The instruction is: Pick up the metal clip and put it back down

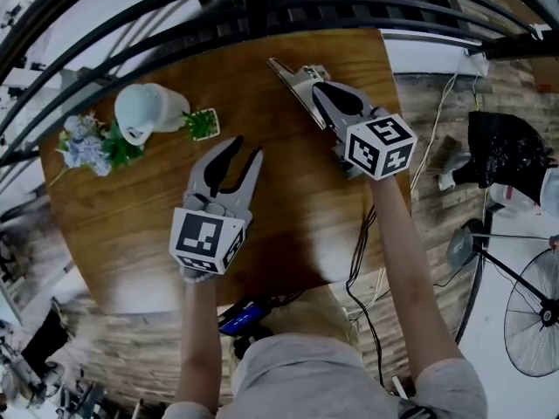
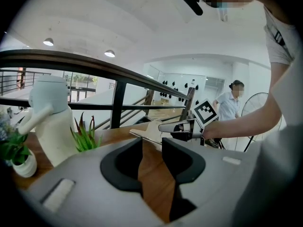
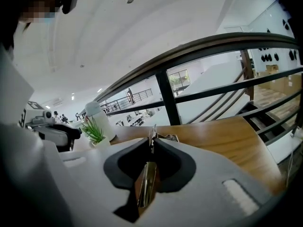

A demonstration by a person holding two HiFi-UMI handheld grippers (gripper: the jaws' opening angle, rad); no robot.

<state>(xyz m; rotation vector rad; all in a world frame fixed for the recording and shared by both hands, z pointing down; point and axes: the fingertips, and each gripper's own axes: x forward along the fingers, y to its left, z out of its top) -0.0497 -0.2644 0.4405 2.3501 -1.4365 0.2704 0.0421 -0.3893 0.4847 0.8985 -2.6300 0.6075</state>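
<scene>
**Dim head view, bright gripper views**

The head view is dull and underexposed. Pale glare washes the near edge of the round brown wooden worktop (image 1: 297, 225), and the black metal railing (image 1: 262, 7) bows with lens distortion. Both gripper views are bright under round white ceiling lamps (image 2: 48, 42), with dark corners. The grey plastic left tool (image 2: 152, 143) looks soft up close.

The tabletop (image 1: 297, 199) is showing smooth wood grain with a soft sheen. The metal clip (image 1: 293, 78) is gleaming silvery. The left claw (image 1: 246, 151) and right claw (image 1: 311, 87) are showing matt grey plastic with black linings. The white jug (image 1: 148, 110) is looking smooth and matt.
</scene>
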